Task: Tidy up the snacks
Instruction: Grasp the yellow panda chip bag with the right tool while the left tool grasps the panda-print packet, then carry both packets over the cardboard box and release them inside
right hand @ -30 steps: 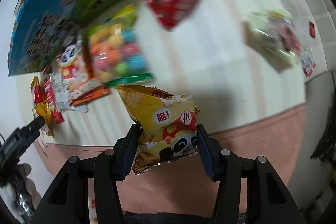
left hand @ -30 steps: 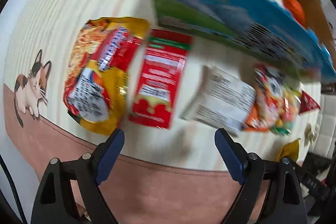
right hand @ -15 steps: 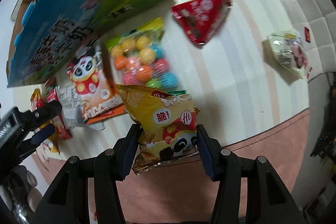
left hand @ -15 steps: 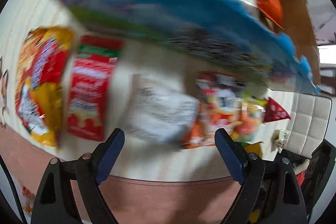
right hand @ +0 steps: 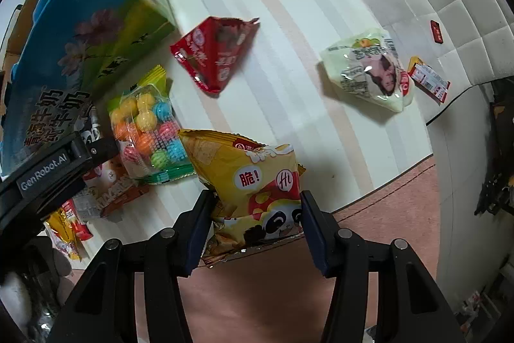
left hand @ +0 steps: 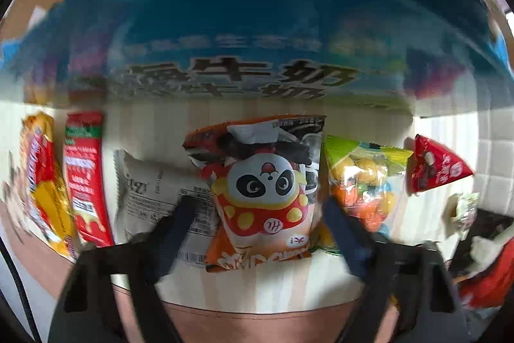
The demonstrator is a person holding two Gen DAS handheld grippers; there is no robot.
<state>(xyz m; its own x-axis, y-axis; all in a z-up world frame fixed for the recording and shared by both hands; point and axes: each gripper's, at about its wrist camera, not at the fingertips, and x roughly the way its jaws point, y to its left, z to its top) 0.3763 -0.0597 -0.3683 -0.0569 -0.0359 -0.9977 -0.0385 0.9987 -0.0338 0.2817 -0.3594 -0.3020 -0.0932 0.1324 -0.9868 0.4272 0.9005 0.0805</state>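
Note:
My right gripper [right hand: 255,221] is shut on a yellow panda chip bag [right hand: 250,179] and holds it over the table's front edge. My left gripper [left hand: 260,224] is open, its fingers on either side of an orange panda snack bag [left hand: 261,198] that lies on the table. A bag of coloured candy balls [left hand: 363,185] [right hand: 147,130] lies right of it, then a red triangular pack [left hand: 433,166] [right hand: 215,53]. A white packet [left hand: 151,198], a red sachet [left hand: 83,182] and a yellow-red noodle bag [left hand: 41,182] lie to its left.
A tall blue milk carton box [left hand: 257,31] [right hand: 64,60] stands just behind the snack row. A pale green snack bag [right hand: 369,69] lies apart at the table's right, a small red-white pack [right hand: 429,79] beyond it on a white seat. The left gripper body [right hand: 54,169] shows in the right wrist view.
My left gripper has swept right along the snack row and closer, from the noodle bag and red sachet to the orange panda bag. My right gripper still holds the yellow bag.

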